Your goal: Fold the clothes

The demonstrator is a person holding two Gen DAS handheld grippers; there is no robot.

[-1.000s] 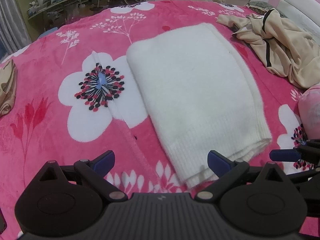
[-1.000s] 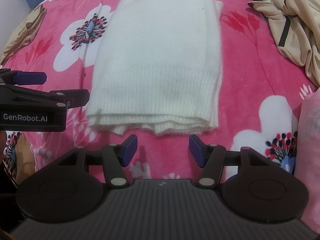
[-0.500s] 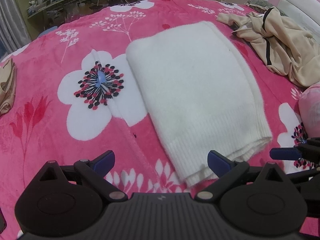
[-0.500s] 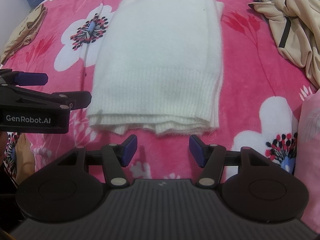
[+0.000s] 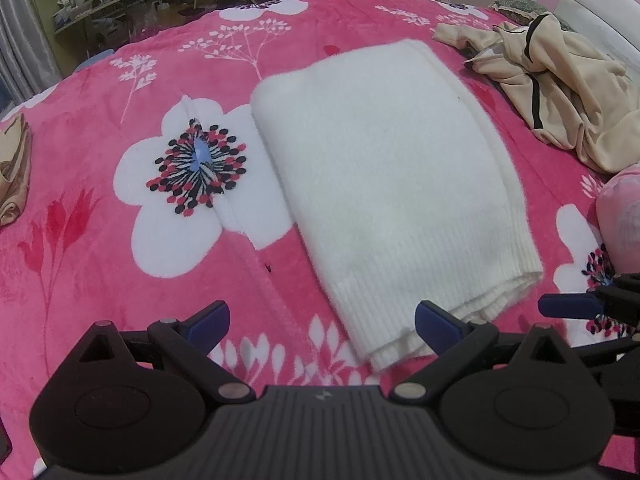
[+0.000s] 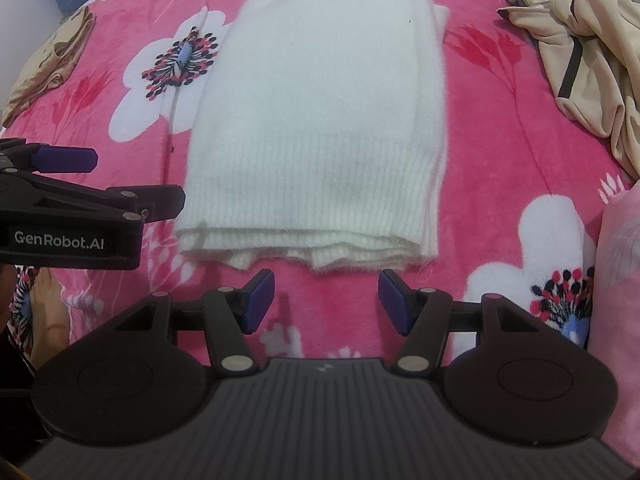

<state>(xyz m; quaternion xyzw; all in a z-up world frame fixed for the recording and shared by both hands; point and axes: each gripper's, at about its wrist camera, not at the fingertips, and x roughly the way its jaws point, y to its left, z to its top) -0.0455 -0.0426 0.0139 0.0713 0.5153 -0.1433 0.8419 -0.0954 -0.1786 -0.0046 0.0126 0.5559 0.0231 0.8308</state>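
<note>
A white knitted sweater (image 5: 384, 176) (image 6: 320, 120) lies folded into a long rectangle on the pink flowered blanket (image 5: 100, 208), its ribbed hem toward me. My left gripper (image 5: 322, 322) hovers open just short of the hem's left corner, nothing between its blue-tipped fingers. My right gripper (image 6: 326, 300) is open too, a little in front of the hem's middle, empty. In the right wrist view the left gripper's body shows at the left edge (image 6: 72, 200); in the left wrist view a blue fingertip of the right gripper (image 5: 568, 306) pokes in at the right.
A crumpled beige jacket (image 5: 560, 84) (image 6: 580, 48) with black trim lies at the far right of the bed. A tan garment (image 6: 52, 64) sits at the left edge. A pink pillow (image 6: 620, 280) is at the right. A bare foot (image 6: 48, 312) shows low left.
Both grippers have drifted very slightly; the sweater sits a touch lower and nearer in the views. Nothing was taken hold of or let go.
</note>
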